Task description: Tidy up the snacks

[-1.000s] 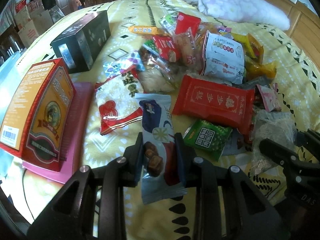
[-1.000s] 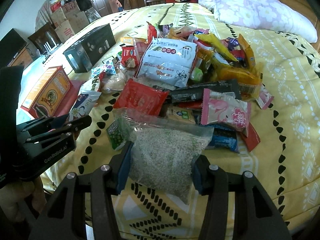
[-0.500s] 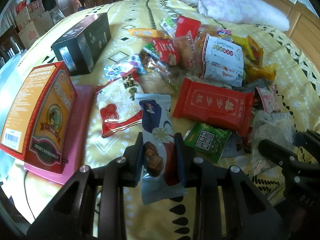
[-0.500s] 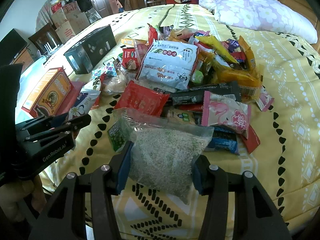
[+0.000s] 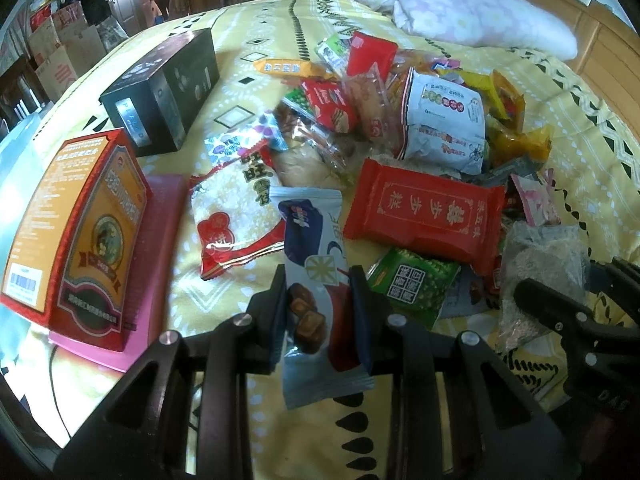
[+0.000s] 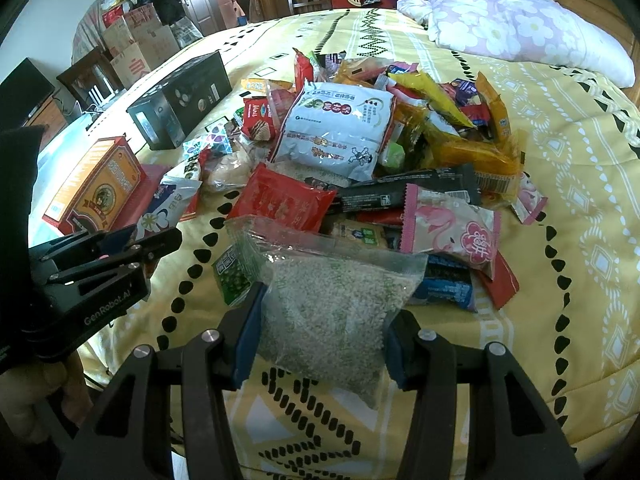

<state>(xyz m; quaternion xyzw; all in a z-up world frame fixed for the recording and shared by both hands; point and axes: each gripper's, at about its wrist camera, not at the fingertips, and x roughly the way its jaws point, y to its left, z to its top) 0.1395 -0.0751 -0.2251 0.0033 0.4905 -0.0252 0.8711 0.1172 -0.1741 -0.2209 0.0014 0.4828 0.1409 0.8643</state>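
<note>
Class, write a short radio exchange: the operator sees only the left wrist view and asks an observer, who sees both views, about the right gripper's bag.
Operator: Is the right gripper actually gripping that clear plastic bag of pale grains?
Observer: Yes, its fingers press on both sides of the bag.
Operator: Anything hidden behind it?
Observer: A dark blue foil packet, partly under a pink flamingo-print packet.

A snack pile (image 6: 360, 136) is spread on the bed (image 6: 580, 184), with a pillow (image 6: 520, 28) behind it. Two boxes (image 5: 160, 92) (image 5: 80, 224) are set left of the pile, the nearer one on a flat case (image 5: 160, 220). A grain bag (image 6: 332, 312) is placed before the pile.
</note>
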